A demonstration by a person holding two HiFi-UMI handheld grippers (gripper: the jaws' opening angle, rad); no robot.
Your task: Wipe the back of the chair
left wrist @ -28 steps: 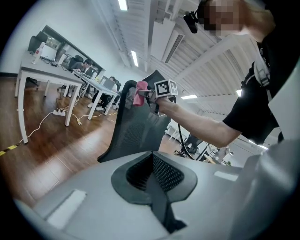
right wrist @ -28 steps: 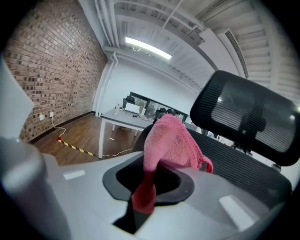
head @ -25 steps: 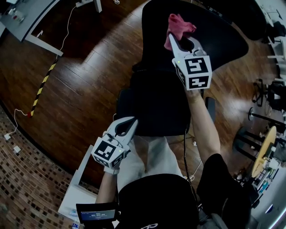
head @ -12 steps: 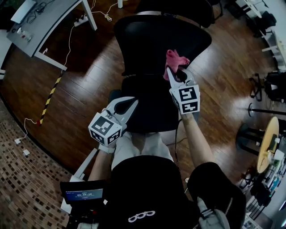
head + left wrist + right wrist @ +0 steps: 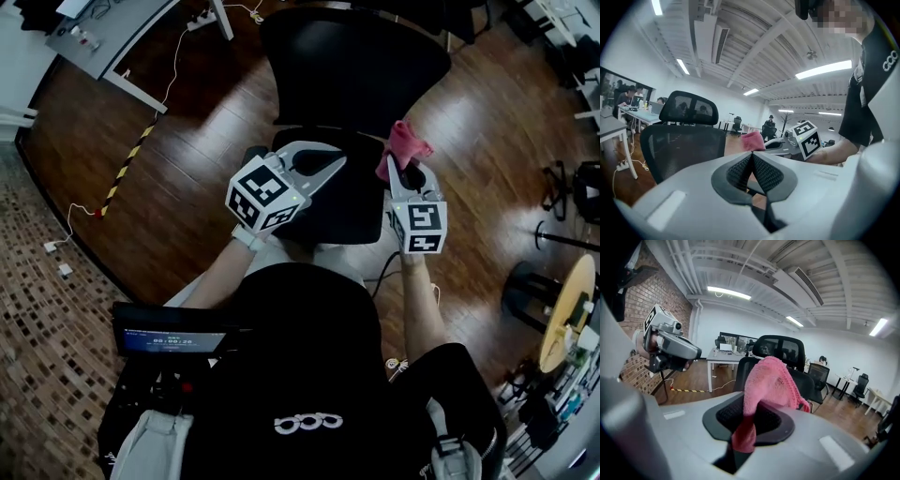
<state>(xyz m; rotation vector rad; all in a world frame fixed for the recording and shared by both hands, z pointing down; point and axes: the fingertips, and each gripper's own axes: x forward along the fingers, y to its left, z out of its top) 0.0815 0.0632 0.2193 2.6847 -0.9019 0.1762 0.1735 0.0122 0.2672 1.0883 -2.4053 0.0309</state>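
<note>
- Our right gripper is clamped on a pink cloth. A lower fold is pinched between the pads and the rest flops up and over the jaws.
- The cloth looks light, soft and limp (a knitted or terry weave, we think). It will crumple rather than push, so we would wipe with the bunched part, pressed flat close to the jaws.
- Our left gripper has its jaws together with nothing between them. It is held near the right one, above the seat.
- The chair stands just ahead of both grippers, with its seat toward us and its backrest on the far side.
- The backrest stands upright with its long axis vertical, and the headrest sits on top. Its front faces us, so the rear surface faces away.
- The back is dark mesh in a stiff frame. We judge the mesh will give under pressure, and the chair may roll or swivel, though its base is poorly seen. The frame edge is the place to steady it.
</note>
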